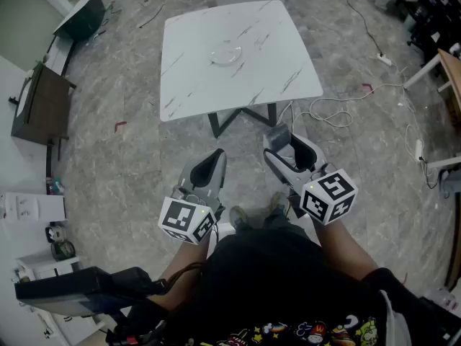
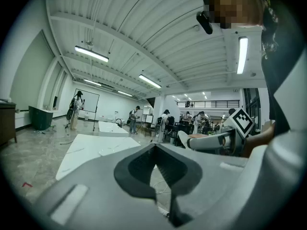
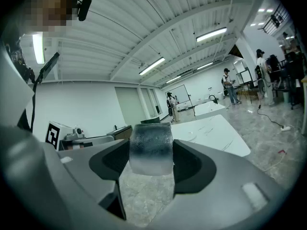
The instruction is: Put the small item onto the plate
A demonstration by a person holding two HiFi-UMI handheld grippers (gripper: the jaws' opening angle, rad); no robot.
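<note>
between the jaws of the right gripper the small item is clamped; the left gripper is closed on nothing. well ahead, the plate on the table looks empty: pickup done, carry and placing left.

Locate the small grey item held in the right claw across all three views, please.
Head view: the small grey item is at the tip of the right claw, just below the table's near edge.
Left gripper view: not made out; only the right claw's side shows at the right.
Right gripper view: centre, clamped between the jaws.
Shared landmark: the white marble table.
</note>
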